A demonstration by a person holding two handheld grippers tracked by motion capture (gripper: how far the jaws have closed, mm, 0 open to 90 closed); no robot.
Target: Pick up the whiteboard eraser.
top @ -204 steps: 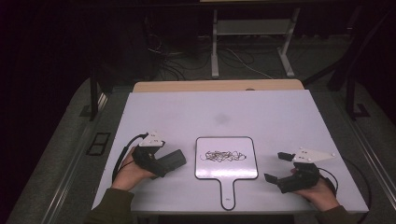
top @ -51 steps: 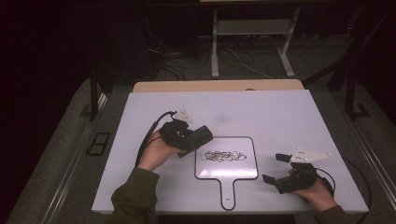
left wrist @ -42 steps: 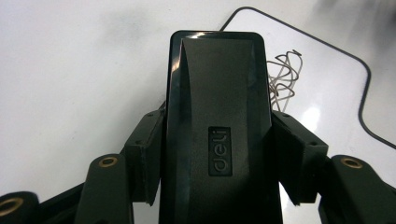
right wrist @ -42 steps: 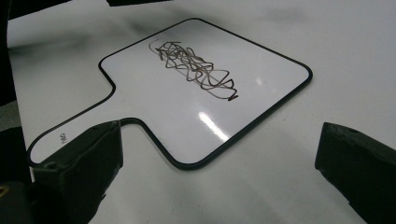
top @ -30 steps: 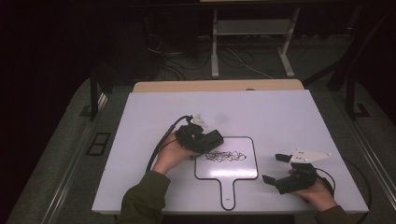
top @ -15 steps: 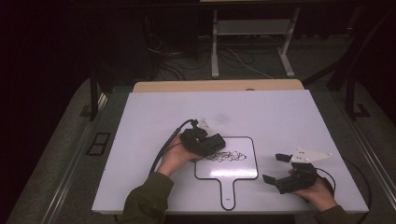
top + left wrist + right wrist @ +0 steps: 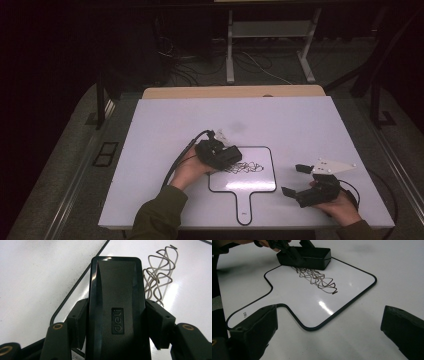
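The left gripper (image 7: 226, 156) was seen clamped on a black eraser (image 7: 117, 312), its two jaws pressed against the eraser's long sides; the brand mark "deli" was moulded into the eraser's top. In the right gripper view the eraser (image 7: 305, 257) was shown lying flat on the small whiteboard (image 7: 352, 293), at the corner of the board nearest the left hand (image 7: 189, 171). Just ahead of the eraser's front end, and partly to one side of it, a scribble (image 7: 158, 272) of looping dark lines was drawn on the board; one end of the scribble (image 7: 317, 280) was met by the eraser's edge.

The board was outlined with a thin dark border and shaped like a paddle, its handle (image 7: 244, 207) pointing toward the person. It was laid on a large white table (image 7: 150, 130).

The right gripper (image 7: 295, 180) was held near the board's right edge, resting low over the table, with its jaws spread wide and nothing between them. The grey three-cornered plate (image 7: 334, 166) was carried on top of it, and it was gripped by the right hand (image 7: 340, 205).
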